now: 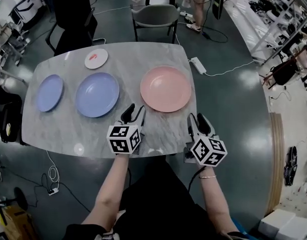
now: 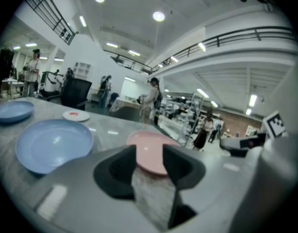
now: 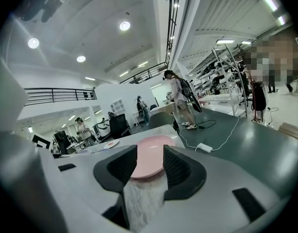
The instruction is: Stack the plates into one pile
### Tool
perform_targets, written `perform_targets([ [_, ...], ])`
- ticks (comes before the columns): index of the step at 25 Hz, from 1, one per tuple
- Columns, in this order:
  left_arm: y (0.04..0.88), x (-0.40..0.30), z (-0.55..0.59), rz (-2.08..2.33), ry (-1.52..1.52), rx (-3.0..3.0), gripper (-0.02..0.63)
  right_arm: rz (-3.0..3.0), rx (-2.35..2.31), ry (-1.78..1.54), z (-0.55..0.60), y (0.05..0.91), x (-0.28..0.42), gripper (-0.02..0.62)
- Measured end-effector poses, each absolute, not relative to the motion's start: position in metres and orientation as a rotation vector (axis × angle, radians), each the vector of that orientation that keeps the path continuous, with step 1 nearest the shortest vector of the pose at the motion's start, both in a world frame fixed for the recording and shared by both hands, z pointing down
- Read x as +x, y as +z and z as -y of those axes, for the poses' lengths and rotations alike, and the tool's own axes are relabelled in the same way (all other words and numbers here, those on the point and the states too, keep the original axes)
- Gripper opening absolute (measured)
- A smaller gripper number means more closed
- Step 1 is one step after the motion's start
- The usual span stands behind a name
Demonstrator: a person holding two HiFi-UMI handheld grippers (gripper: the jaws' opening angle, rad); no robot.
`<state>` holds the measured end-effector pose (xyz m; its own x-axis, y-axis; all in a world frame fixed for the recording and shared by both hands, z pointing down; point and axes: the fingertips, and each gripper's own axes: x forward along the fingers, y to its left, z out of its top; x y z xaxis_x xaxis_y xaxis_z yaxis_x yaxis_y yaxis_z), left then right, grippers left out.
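Though glossy, round pink plate (image 1: 166,89)

No legible text or labels

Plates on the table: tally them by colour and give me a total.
Blue plates: 2
Pink plate: 1
Small white plate, with a red mark on it: 1
Total: 4
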<state>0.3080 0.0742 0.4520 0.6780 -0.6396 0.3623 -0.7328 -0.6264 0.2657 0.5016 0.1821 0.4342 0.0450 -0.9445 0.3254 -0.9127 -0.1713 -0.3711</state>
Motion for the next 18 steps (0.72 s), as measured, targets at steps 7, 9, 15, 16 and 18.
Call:
perform_targets([
  [7,0.48,0.331,-0.029,1.098,0.386,2.423,0.161,-2.003,-2.254,-0.862,-0.13,0.464,0.532,0.146],
  [9,0.489,0.335,-0.017,1.103,0.404,2.401,0.163,-2.009,-2.266,-0.891,-0.117,0.474,0.537,0.146],
  [15,0.516,0.34,0.008,1.129,0.454,2.324,0.167,-2.041,-2.322,-1.006,-0.087,0.507,0.548,0.148],
  [16,0.52,0.341,0.012,1.131,0.461,2.313,0.167,-2.051,-2.329,-1.024,-0.083,0.512,0.549,0.15],
  [18,0.529,0.343,0.018,1.14,0.472,2.291,0.167,-2.067,-2.343,-1.056,-0.076,0.522,0.552,0.153],
])
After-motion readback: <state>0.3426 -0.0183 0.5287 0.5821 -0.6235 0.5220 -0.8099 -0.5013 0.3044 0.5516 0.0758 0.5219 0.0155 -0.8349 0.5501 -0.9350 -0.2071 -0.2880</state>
